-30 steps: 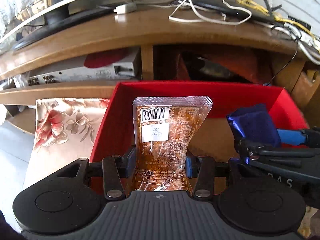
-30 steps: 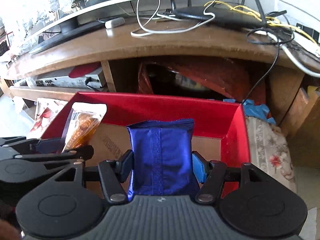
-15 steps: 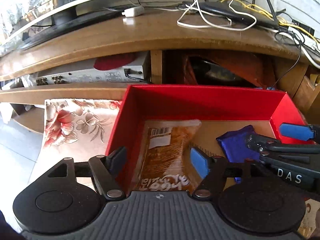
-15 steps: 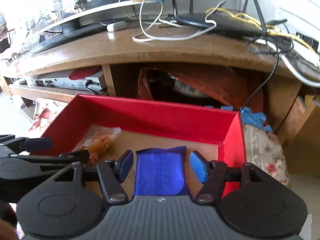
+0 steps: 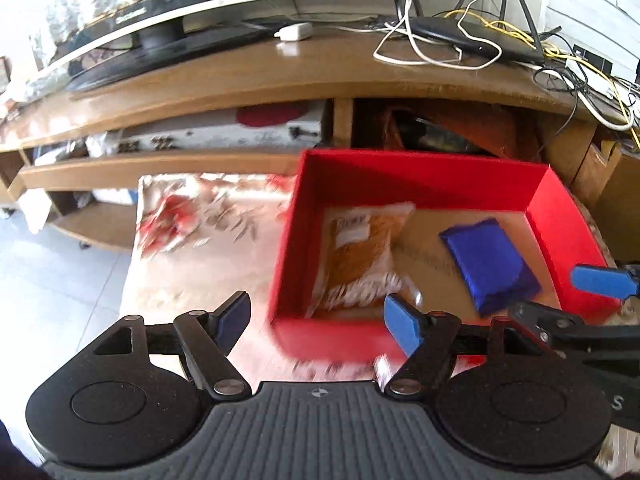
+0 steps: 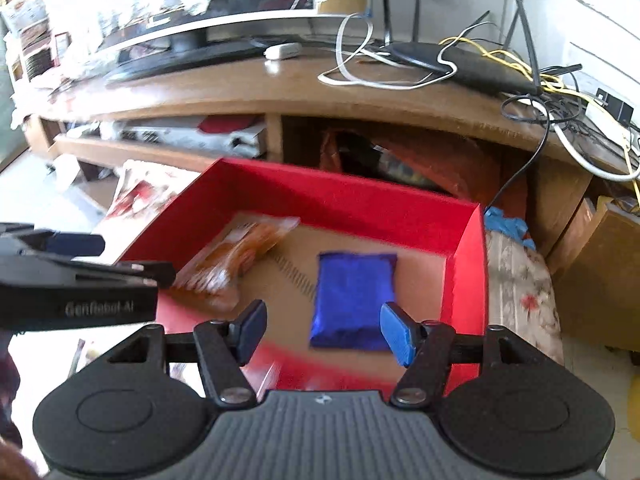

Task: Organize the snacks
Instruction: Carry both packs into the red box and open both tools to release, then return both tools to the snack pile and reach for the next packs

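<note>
The long curved wooden desk (image 5: 280, 80) stands behind the red cardboard box (image 5: 420, 176). Inside the box, the orange plastic snack packet (image 5: 360, 252) lies left and the shiny blue foil pouch (image 6: 352, 296) right, apart. My left gripper (image 5: 316, 316) and right gripper (image 6: 322, 330) have jaws apart, holding nothing.

A red box (image 5: 416, 178) with a brown cardboard floor stands open. An orange snack pack (image 5: 362, 254) lies flat by its 9 o'clock wall. A blue pack (image 5: 490, 264) lies flat toward 3 o'clock, apart from it.
</note>
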`<state>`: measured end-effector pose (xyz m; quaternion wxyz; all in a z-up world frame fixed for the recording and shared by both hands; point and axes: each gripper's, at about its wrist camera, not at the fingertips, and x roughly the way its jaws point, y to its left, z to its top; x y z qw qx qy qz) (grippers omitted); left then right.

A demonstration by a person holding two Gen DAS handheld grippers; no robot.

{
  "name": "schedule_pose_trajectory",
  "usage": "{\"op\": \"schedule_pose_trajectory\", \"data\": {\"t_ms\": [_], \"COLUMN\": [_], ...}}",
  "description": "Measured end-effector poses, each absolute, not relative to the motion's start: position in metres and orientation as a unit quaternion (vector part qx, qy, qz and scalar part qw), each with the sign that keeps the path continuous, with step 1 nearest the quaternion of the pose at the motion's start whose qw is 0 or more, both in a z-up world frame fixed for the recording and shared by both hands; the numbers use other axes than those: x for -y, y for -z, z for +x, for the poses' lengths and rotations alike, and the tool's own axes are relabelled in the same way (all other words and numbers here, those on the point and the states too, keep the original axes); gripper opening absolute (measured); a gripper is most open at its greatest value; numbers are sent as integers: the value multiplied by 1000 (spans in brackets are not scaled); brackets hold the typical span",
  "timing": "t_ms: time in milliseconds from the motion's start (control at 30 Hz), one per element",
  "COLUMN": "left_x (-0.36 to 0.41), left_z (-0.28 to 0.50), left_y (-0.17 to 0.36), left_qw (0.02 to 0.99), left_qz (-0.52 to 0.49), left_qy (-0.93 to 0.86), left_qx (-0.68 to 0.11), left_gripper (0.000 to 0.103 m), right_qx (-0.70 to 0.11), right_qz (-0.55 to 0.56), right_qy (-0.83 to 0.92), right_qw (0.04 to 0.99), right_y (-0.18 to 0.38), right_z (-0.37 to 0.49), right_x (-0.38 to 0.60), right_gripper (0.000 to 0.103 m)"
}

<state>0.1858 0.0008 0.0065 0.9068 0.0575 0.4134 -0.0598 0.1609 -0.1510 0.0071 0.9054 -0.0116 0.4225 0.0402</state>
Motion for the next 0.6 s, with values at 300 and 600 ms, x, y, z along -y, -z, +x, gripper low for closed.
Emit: {"op": "schedule_pose_trajectory", "data": {"t_ms": [300,600], "left_x": [-46,-65], "left_z": [149,125], "left_y": [-1,9], "left_qw": [896,890], "left_qz": [38,36], "left_qy": [36,33], "left_qx": [-441,-452], "left_gripper": [79,83], "right_qx": [-437,-452], "right_qz": [-41,-130], "right_qy": [-104,-153], "right_qw": [893,869], "right_y": [-9,16], "right_z": [98,74], "right_x": [105,52], "right_gripper": [63,63]}}
